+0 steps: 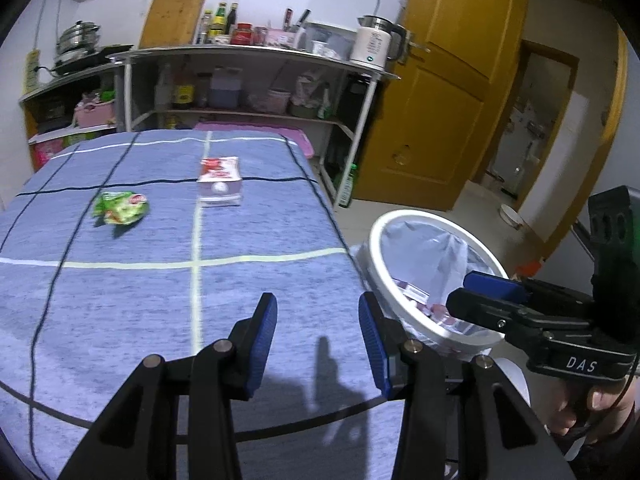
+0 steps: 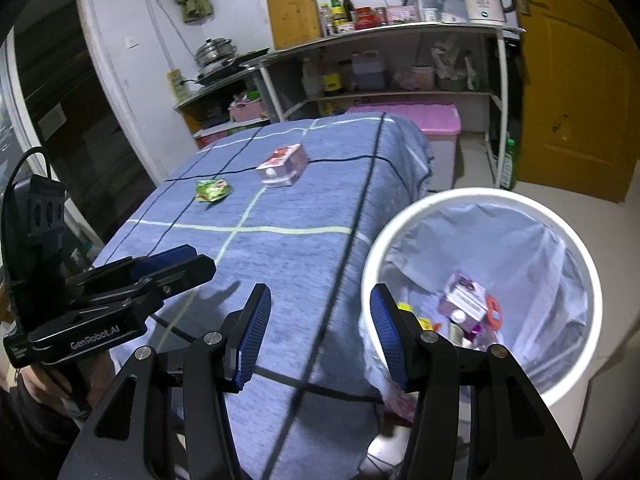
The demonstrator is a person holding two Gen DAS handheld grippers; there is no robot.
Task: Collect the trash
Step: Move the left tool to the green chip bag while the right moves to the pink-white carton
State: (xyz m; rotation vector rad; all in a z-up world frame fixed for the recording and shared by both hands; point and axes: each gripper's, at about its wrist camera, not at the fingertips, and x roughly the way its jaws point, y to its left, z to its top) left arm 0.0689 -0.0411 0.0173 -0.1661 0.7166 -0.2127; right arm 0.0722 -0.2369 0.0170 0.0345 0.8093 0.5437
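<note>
A crumpled green wrapper (image 1: 120, 208) (image 2: 213, 191) and a pink-and-white carton (image 1: 220, 184) (image 2: 282, 166) lie on the blue checked tablecloth (image 1: 160, 280) (image 2: 288, 248). A white bin (image 1: 420, 324) (image 2: 568, 376) with a clear liner stands beside the table's right edge, holding a similar carton (image 2: 464, 300) and other scraps. My left gripper (image 1: 318, 344) hovers open over the near end of the table, nothing between its blue pads. My right gripper (image 2: 320, 332) is open and empty too, over the table edge next to the bin. Each gripper shows in the other's view.
Metal shelves (image 1: 256, 80) (image 2: 400, 60) with bottles, jars and a white kettle (image 1: 374, 42) stand behind the table. A pink-lidded box (image 2: 420, 120) sits past its far end. A yellow door (image 1: 444, 92) is at the right. A hand (image 1: 592, 408) holds the right gripper.
</note>
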